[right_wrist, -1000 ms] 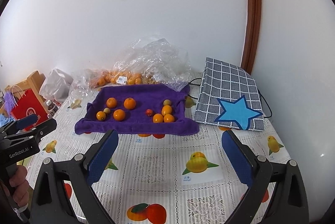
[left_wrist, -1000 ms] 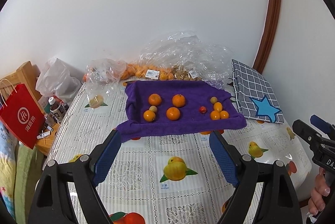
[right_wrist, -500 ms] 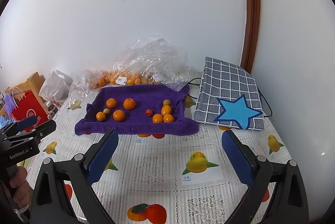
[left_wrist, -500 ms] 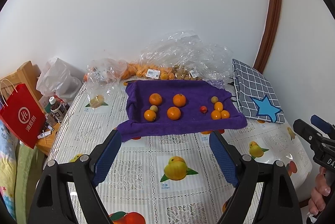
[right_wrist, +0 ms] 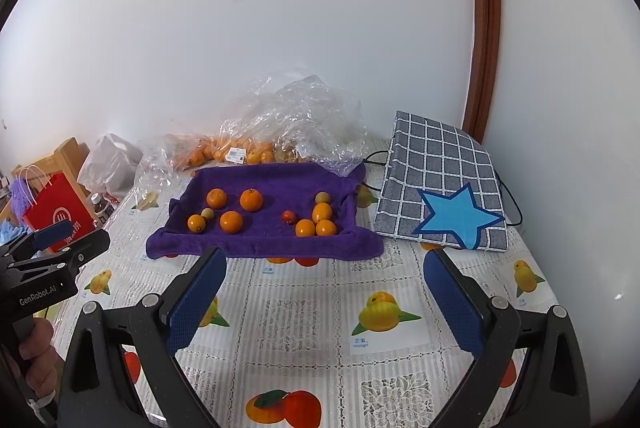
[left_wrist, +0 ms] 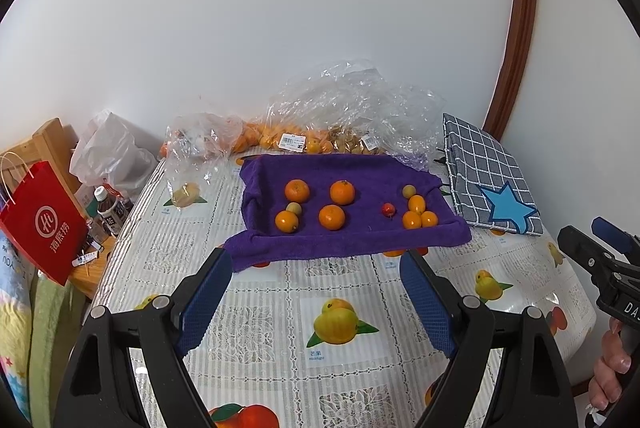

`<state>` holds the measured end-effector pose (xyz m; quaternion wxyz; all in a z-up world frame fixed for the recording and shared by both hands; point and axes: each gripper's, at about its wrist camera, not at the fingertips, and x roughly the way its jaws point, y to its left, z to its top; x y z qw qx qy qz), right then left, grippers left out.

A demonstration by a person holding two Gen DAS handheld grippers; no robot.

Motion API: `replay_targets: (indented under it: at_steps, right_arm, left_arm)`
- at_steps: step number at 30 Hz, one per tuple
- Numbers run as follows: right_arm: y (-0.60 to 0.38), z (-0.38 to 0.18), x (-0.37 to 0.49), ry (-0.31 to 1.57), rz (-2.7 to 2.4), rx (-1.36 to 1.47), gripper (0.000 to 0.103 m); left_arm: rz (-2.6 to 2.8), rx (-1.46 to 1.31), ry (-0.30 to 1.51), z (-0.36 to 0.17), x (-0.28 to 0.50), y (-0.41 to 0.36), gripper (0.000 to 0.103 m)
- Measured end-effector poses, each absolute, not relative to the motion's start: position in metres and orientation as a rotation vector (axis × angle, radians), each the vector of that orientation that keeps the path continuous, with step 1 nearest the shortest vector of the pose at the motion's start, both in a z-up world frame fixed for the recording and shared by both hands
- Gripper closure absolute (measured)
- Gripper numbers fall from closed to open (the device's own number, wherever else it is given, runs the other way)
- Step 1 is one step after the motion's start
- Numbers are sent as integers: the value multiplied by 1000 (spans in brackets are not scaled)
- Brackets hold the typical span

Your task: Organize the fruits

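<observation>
A purple towel (left_wrist: pixel 352 236) (right_wrist: pixel 264 244) lines a shallow tray on the table. On it lie several oranges (left_wrist: pixel 332 217) (right_wrist: pixel 231 221) at the left, two small green fruits (left_wrist: pixel 293 208) (right_wrist: pixel 322 197), a small red fruit (left_wrist: pixel 387 209) (right_wrist: pixel 288 216) and several small oranges (left_wrist: pixel 412 219) (right_wrist: pixel 305 227) at the right. My left gripper (left_wrist: pixel 316 264) hangs open in front of the towel's near edge, nothing between its fingers. My right gripper (right_wrist: pixel 324 260) is likewise open and short of the towel. Each gripper shows at the edge of the other's view.
Clear plastic bags (left_wrist: pixel 344 108) with more oranges lie behind the tray against the wall. A checked grey bag with a blue star (right_wrist: pixel 444 188) leans at the right. A red paper bag (left_wrist: pixel 40 224) and bottles (left_wrist: pixel 110 208) stand off the table's left edge.
</observation>
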<state>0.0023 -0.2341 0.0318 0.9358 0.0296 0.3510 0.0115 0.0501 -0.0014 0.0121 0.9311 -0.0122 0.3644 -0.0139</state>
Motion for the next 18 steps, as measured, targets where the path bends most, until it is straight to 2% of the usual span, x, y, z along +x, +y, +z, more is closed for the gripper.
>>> replay_targets:
  at_steps: [18]
  right_arm:
    - [-231, 28, 4, 717, 39, 52, 5]
  left_arm:
    - [-32, -32, 747, 12, 53, 2, 18]
